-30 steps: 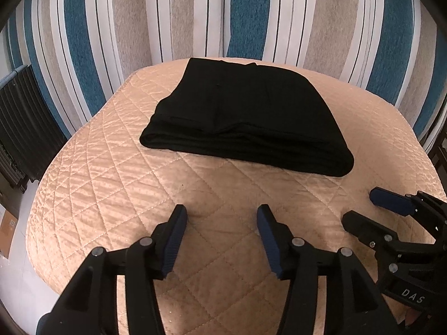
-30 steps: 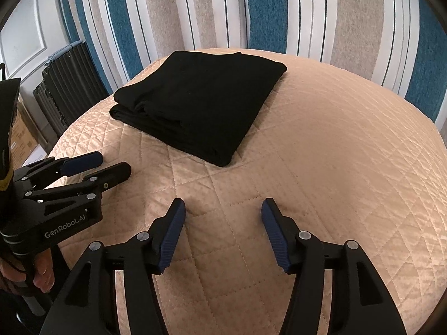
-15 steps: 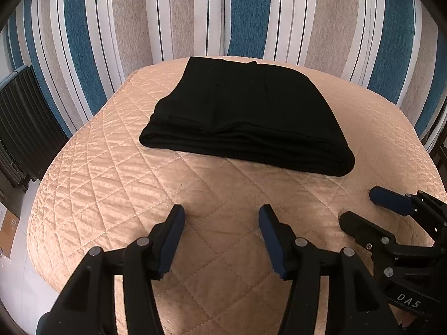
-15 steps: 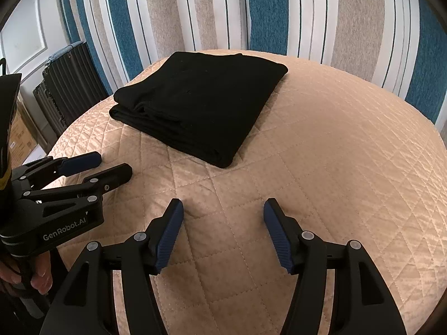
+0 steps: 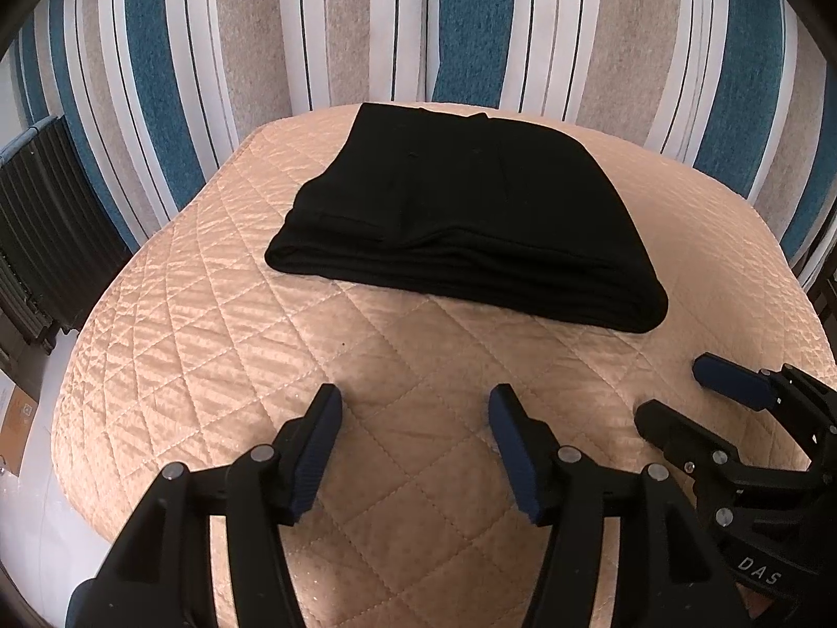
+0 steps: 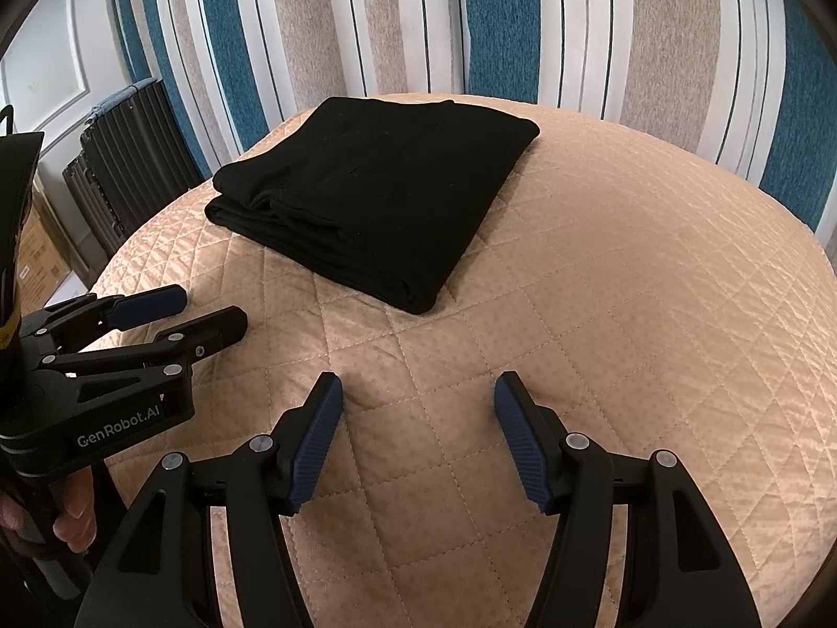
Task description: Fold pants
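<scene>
The black pants (image 5: 460, 220) lie folded into a thick rectangle on the peach quilted cushion (image 5: 209, 314), toward its back. In the right wrist view the pants (image 6: 376, 193) sit at the back left of the cushion (image 6: 628, 288). My left gripper (image 5: 414, 395) hovers over bare quilt in front of the pants, its jaws opening with nothing between them. My right gripper (image 6: 418, 382) is open and empty, also short of the pants. Each gripper shows in the other's view: the right gripper (image 5: 672, 390) at the right edge, the left gripper (image 6: 212, 306) at the left.
A blue, white and grey striped backrest (image 5: 366, 26) rises behind the cushion. A dark ribbed suitcase (image 6: 125, 167) and a cardboard box (image 6: 36, 256) stand off the cushion's left side. A person's hand (image 6: 68, 513) grips the left tool's handle.
Both grippers' jaws have spread a little wider. The pants and both hands have stayed where they were.
</scene>
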Motion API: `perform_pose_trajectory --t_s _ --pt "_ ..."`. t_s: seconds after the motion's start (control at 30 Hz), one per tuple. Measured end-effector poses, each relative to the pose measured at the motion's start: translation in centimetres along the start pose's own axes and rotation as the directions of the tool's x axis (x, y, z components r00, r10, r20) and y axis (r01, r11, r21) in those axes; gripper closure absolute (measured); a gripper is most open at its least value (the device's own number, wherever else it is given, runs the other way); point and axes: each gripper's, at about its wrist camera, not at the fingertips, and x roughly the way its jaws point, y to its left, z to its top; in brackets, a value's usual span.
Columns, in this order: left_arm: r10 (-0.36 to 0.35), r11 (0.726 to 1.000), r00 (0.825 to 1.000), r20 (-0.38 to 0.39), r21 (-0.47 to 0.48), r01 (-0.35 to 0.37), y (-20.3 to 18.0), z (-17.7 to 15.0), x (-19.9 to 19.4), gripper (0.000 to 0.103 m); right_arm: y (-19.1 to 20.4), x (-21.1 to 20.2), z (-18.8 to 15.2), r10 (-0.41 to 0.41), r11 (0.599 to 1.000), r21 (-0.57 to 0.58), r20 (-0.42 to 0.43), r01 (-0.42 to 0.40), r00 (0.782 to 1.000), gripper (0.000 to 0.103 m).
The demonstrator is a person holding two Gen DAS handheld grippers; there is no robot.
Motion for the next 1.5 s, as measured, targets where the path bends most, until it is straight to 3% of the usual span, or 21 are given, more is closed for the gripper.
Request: perform_pose_trajectory --t_s 1.5 --pt "0.002 1.000 1.000 -0.002 -0.008 -0.002 0.07 -0.07 0.19 0.041 0.13 0.24 0.03 0.002 1.000 0.003 0.009 -0.002 1.000 0.041"
